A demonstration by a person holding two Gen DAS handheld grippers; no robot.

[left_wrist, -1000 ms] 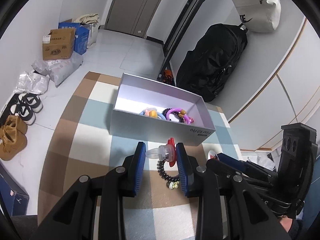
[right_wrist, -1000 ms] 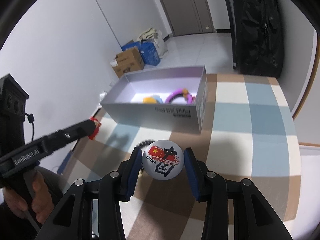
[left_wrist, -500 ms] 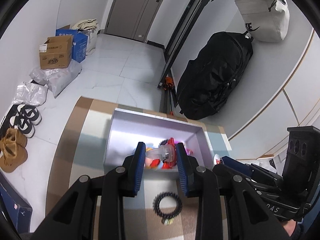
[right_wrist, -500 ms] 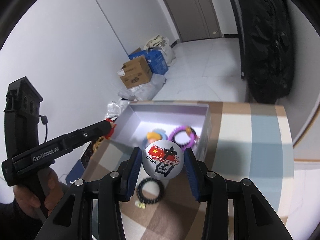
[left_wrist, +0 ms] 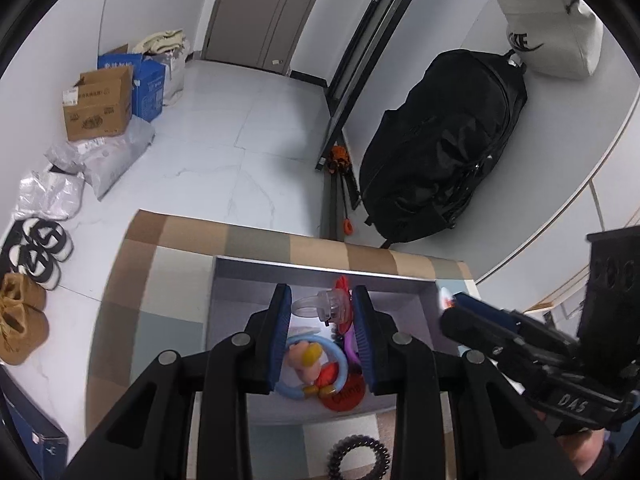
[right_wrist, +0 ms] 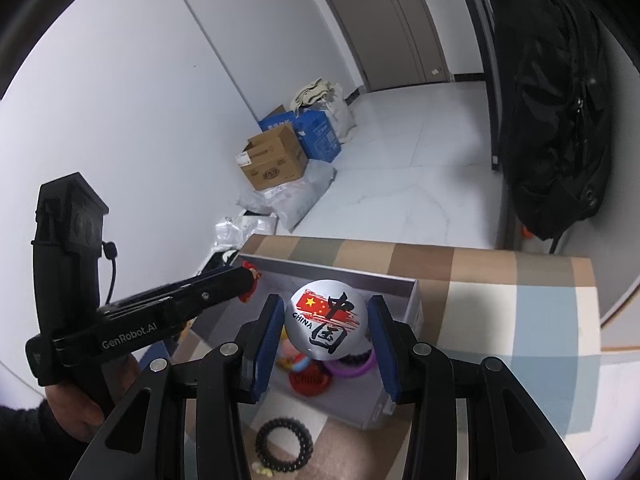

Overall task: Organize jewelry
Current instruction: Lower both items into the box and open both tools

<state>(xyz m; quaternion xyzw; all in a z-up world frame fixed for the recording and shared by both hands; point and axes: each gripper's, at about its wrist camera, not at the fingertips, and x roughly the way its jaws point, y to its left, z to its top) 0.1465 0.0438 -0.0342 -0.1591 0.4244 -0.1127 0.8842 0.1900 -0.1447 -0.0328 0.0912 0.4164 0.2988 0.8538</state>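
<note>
both tongs [left_wrist: 320, 312] now over box [left_wrist: 320, 270]

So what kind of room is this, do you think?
Most likely the entryway of a home: a door at the far end of a tiled floor, shoes lined up by the wall, and cardboard boxes and a black bag parked nearby.

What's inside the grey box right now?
In the grey box: a blue ring toy, a red China badge and a purple bracelet. Gripper fingers hide the rest.
</note>
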